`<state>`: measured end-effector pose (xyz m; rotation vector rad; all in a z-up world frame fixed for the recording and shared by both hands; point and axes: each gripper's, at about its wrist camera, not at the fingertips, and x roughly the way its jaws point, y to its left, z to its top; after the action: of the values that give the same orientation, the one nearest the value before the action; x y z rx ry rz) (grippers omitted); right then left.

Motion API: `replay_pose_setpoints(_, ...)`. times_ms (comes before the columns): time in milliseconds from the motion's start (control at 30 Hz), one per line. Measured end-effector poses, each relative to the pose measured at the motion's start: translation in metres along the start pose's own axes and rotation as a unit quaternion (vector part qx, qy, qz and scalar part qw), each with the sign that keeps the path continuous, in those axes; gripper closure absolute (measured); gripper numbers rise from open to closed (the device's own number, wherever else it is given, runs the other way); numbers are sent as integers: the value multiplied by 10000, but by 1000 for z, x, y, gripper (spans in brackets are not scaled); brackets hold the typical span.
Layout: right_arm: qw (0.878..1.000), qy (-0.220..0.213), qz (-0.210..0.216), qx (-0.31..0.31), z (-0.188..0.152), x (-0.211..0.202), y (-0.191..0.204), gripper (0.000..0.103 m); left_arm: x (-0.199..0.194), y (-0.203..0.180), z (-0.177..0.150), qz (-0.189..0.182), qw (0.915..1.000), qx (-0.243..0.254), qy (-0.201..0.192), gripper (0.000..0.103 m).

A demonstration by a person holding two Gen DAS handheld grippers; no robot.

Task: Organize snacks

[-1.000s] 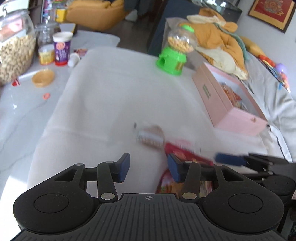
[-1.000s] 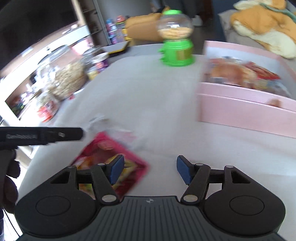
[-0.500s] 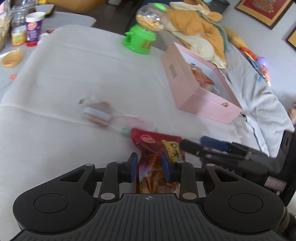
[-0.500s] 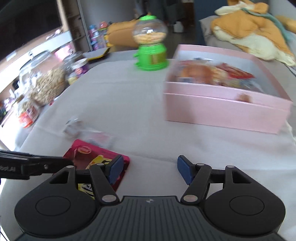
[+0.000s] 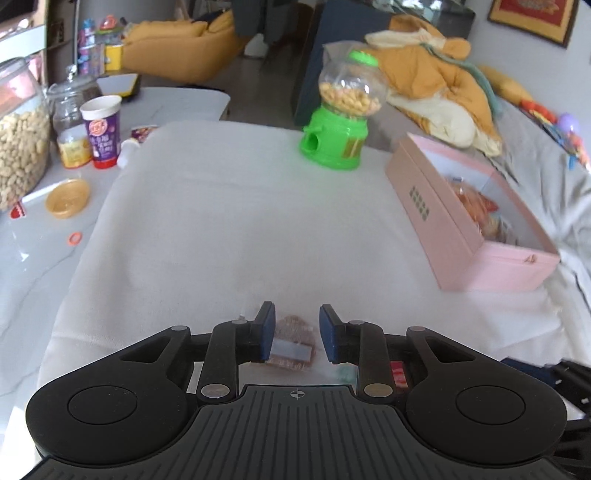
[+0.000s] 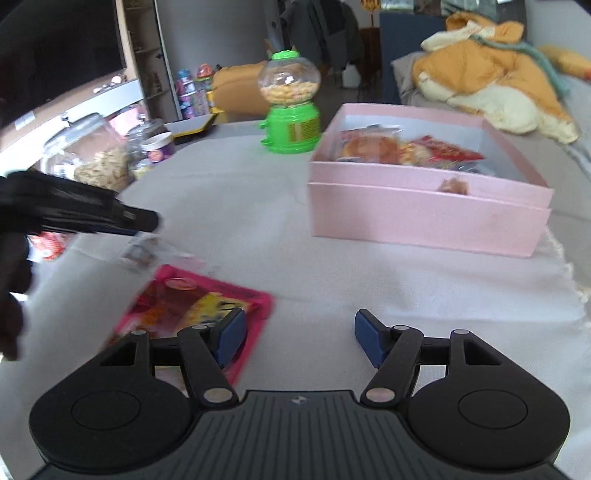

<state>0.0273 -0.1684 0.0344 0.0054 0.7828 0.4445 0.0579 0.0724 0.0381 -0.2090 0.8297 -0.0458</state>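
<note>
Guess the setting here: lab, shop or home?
Most likely a home living room: an orange beanbag, a framed picture on the wall, and a cloth-covered table with a peanut jar.

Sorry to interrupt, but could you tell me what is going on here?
A person with two handheld grippers is sorting snacks into the pink box, which already holds several. The left gripper is open above a clear-wrapped biscuit. The right gripper is open and empty beside a red snack bag on the cloth.
</note>
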Motion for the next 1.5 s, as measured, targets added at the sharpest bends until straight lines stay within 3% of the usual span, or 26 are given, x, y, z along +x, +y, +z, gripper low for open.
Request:
replay_pose_setpoints(133, 9991, -27, 232, -345, 3, -14, 34, 37, -6, 6, -1, -261, 9995, -137, 149, 73)
replay_pose_setpoints(267, 9956, 146, 460, -800, -2, -15, 72, 37, -16, 15, -4, -70, 9995, -266, 146, 74)
replay_pose_setpoints(367, 9940, 282, 386, -987, -10, -6, 88, 35, -20, 19, -8, -51, 9992, -310, 255, 74)
replay_pose_setpoints(500, 9898, 117, 64, -1419, -22, -5, 97, 32, -18, 19, -14, -2, 9983, -342, 467, 74)
replay_pose_setpoints(667, 9906, 7, -104, -1367, -26, -4, 70, 22, -13, 14, -16, 77, 9979, -342, 540, 74)
replay_pose_setpoints(1067, 9962, -69, -723, -486, -7, 5, -23, 22, -13, -9, -17, -296, 9986, -21, 431, 74)
replay_pose_setpoints(1267, 9987, -224, -455, 44, -9, 4, -53, 18, -28, -11, -14, -363, 9993, -10, 120, 74)
replay_pose_setpoints(1500, 9984, -271, -498, 14, -11, 6, -49, 17, -29, -7, -11, -440, 9989, 131, -11, 74)
